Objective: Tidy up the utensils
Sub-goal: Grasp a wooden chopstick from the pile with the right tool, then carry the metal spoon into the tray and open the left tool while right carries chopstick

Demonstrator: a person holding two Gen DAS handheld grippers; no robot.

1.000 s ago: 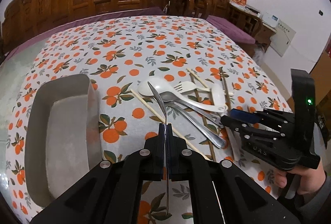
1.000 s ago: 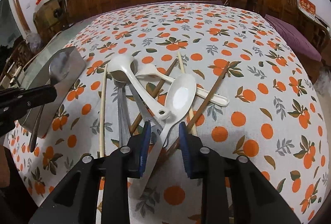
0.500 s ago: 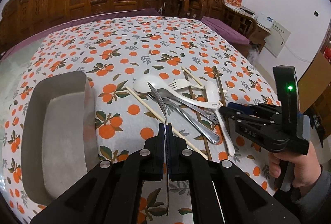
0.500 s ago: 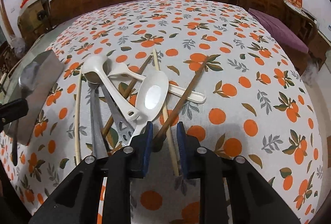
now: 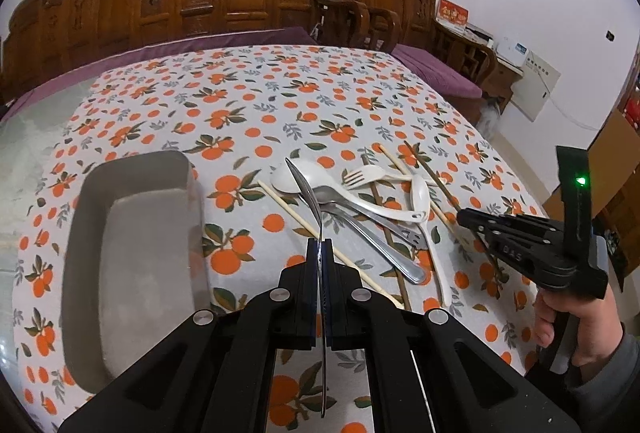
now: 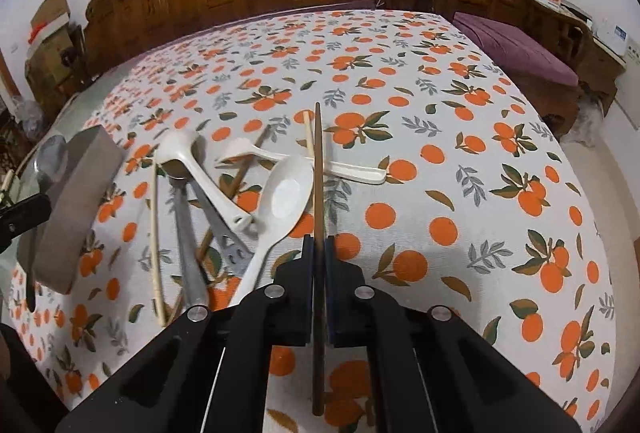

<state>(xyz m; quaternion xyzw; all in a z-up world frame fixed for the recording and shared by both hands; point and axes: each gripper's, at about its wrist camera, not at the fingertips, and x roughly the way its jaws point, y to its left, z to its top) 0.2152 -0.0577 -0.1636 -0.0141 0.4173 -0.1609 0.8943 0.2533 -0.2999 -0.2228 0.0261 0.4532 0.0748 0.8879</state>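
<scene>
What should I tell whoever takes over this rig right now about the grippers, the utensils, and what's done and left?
Left gripper: shut on a metal spoon, held above the cloth beside the grey rectangular metal tray.
Right gripper: shut on a dark brown wooden chopstick.
On the orange-print tablecloth: white plastic ladle, white plastic spoon, white plastic fork, a metal utensil, pale chopsticks, another brown chopstick.
Done: nothing visible in the tray.
Left: put both held pieces in the tray, then clear the pile.
</scene>
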